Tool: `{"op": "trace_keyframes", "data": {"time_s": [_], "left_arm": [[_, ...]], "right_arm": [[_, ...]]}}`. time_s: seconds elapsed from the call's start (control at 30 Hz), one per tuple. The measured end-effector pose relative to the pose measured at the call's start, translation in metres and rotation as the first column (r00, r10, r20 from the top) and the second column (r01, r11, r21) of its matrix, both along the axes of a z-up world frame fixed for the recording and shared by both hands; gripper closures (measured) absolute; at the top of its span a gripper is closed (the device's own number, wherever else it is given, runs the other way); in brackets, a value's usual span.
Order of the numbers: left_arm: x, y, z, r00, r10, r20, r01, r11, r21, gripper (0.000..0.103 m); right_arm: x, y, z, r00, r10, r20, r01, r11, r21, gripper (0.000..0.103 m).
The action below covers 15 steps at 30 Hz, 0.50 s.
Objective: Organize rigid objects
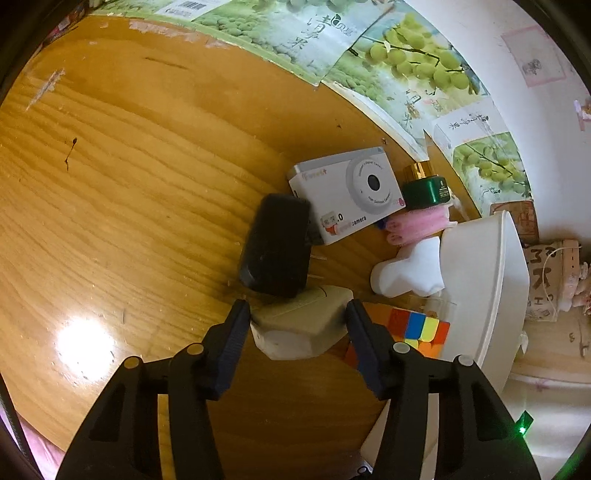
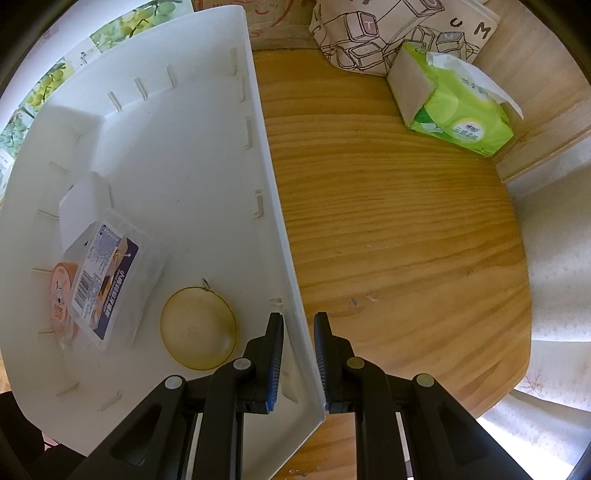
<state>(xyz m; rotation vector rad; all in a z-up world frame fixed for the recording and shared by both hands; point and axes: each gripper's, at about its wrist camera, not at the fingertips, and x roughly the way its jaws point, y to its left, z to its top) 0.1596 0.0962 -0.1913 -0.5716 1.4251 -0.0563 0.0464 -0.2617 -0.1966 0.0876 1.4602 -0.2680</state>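
Note:
In the left wrist view my left gripper (image 1: 298, 314) has its fingers on both sides of a grey-white block (image 1: 301, 328) on the wooden table. Beyond it lie a black case (image 1: 277, 245), a white camera box (image 1: 347, 192), a green jar with a gold lid (image 1: 424, 186), a pink roll (image 1: 417, 223), a white bottle (image 1: 406, 273) and a colourful cube (image 1: 417, 326). In the right wrist view my right gripper (image 2: 299, 321) straddles the side wall of the white bin (image 2: 280, 206). The bin holds a round tan tin (image 2: 197, 328), a clear labelled box (image 2: 110, 273) and an orange packet (image 2: 61, 295).
A green tissue pack (image 2: 454, 99) and a printed cloth bag (image 2: 399, 29) stand at the far end of the table in the right wrist view. Grape posters (image 1: 406, 62) line the wall behind the objects. The white bin (image 1: 480, 288) stands right of the cube.

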Motion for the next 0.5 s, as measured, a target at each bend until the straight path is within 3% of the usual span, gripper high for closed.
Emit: {"op": "trace_keyframes", "data": {"time_s": [0.23,0.37,0.5], "left_arm": [[0.005,-0.001,-0.003,0.999,0.032,-0.013,-0.032,0.999,-0.008,0.043],[0.012,-0.005,-0.008,0.998,0.037,-0.044,-0.036,0.999,0.021,0.030],[0.012,-0.003,-0.014,0.997,0.064,-0.051,-0.065,0.998,-0.015,0.030]], "right_arm": [[0.000,0.000,0.000,0.999,0.034,-0.007,-0.034,0.999,0.004,0.086],[0.002,0.002,0.000,0.998,0.060,-0.015,-0.060,0.998,0.004,0.086],[0.004,0.004,0.001,0.997,0.080,-0.012,-0.080,0.997,0.010,0.086]]}}
